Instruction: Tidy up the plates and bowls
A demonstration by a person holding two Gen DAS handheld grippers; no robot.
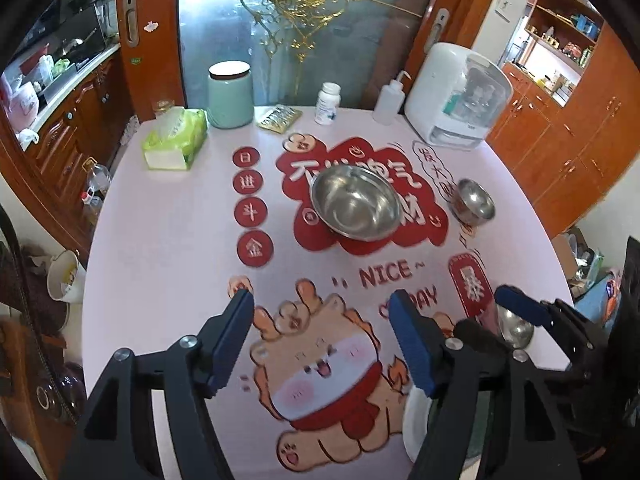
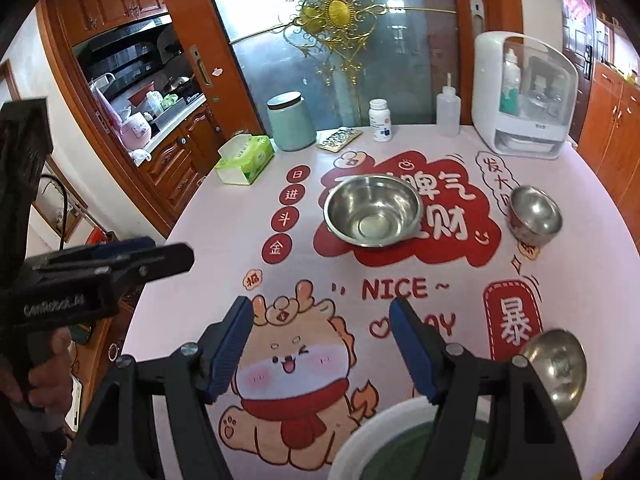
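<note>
A large steel bowl (image 1: 355, 203) (image 2: 373, 210) stands mid-table on the red print. A smaller steel bowl (image 1: 473, 201) (image 2: 535, 215) stands to its right. A third small steel bowl (image 2: 557, 369) (image 1: 516, 326) sits near the front right. A white plate with a green centre (image 2: 384, 436) (image 1: 416, 420) lies at the front edge, partly under my right gripper. My left gripper (image 1: 322, 344) is open and empty above the cartoon print. My right gripper (image 2: 322, 348) is open and empty; it also shows at the right in the left wrist view (image 1: 520, 308).
Along the table's back stand a tissue box (image 1: 176, 140), a green canister (image 1: 230, 94), a foil pack (image 1: 279, 118), a pill bottle (image 1: 328, 103), a squeeze bottle (image 1: 390, 100) and a white appliance (image 1: 456, 98). Wooden cabinets flank the table.
</note>
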